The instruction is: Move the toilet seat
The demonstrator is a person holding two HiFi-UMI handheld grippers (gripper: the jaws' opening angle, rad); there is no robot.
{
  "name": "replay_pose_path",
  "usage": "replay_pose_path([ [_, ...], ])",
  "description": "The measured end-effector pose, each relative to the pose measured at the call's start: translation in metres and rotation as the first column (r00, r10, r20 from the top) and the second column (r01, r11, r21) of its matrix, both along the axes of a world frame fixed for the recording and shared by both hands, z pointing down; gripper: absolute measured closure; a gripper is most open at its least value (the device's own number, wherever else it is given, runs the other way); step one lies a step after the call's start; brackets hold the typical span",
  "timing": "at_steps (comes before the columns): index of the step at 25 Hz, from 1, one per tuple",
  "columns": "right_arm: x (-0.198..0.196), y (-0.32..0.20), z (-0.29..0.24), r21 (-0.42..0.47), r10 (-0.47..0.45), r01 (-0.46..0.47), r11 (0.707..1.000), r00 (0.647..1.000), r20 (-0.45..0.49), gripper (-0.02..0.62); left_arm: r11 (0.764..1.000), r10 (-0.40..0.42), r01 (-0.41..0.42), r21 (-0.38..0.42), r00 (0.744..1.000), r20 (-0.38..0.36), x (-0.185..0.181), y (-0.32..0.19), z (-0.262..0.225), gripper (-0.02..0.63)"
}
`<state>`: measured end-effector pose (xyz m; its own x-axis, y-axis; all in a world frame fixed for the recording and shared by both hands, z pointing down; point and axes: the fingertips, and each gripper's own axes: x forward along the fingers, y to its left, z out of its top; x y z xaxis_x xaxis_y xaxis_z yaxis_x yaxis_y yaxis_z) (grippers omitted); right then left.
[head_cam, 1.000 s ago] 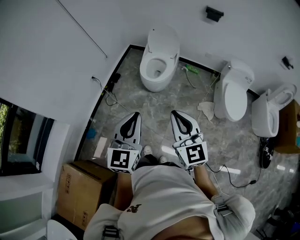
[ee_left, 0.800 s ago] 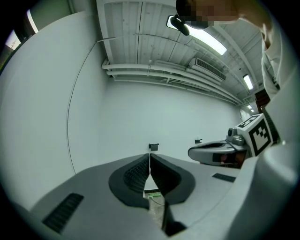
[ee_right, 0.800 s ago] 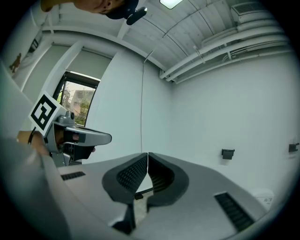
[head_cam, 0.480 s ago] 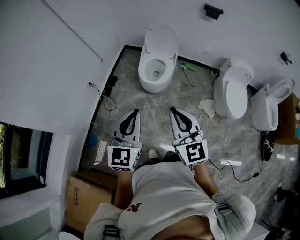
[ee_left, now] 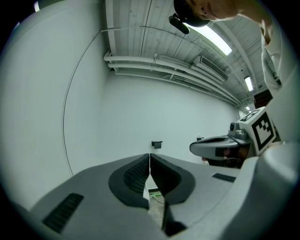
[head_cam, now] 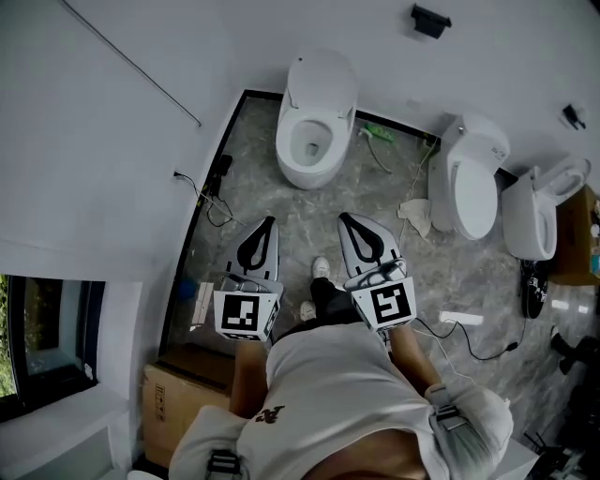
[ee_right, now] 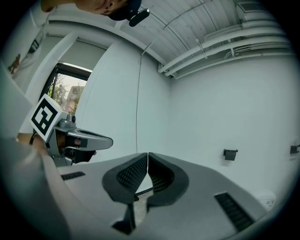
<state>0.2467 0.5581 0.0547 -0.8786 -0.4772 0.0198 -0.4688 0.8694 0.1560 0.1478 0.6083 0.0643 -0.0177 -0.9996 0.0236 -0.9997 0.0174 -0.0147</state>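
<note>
A white toilet (head_cam: 314,122) stands against the far wall with its lid raised and its seat (head_cam: 311,142) down around the open bowl. My left gripper (head_cam: 271,221) and right gripper (head_cam: 343,217) are held level side by side, well short of that toilet, both shut and empty. In the left gripper view the jaws (ee_left: 149,156) meet at the tips with only the white wall beyond; the right gripper (ee_left: 220,146) shows at the right. In the right gripper view the jaws (ee_right: 147,155) are also pressed together, with the left gripper (ee_right: 89,139) at the left.
Two more white toilets (head_cam: 466,183) (head_cam: 534,216) stand to the right, crumpled paper (head_cam: 412,217) between them and me. Cables (head_cam: 208,197) trail along the left wall, another cable (head_cam: 469,347) at right. A cardboard box (head_cam: 178,398) sits behind on the left. A black wall fitting (head_cam: 427,22) hangs above.
Both grippers have moved forward toward the toilet with the person, who has taken a step; one foot now shows ahead between the grippers. Jaws stayed shut.
</note>
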Motion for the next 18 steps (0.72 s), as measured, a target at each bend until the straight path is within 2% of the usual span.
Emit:
replay_pose_path([
  [5, -0.014, -0.034, 0.007, -0.011, 0.007, -0.007, 1.0, 0.999, -0.043, 0.574, 1.0, -0.005, 0.005, 0.0, 1.0, 0.009, -0.015, -0.03, 0.0, 0.581],
  [11, -0.043, -0.081, 0.003, -0.011, -0.027, 0.027, 1.0, 1.0, 0.011, 0.574, 1.0, -0.023, 0.023, -0.012, 1.0, 0.003, -0.04, -0.075, 0.004, 0.581],
  [18, -0.059, -0.134, 0.009, -0.009, -0.038, 0.038, 0.999, 0.999, -0.02, 0.574, 0.999, -0.038, 0.038, -0.01, 0.999, 0.001, -0.058, -0.127, 0.001, 0.581],
])
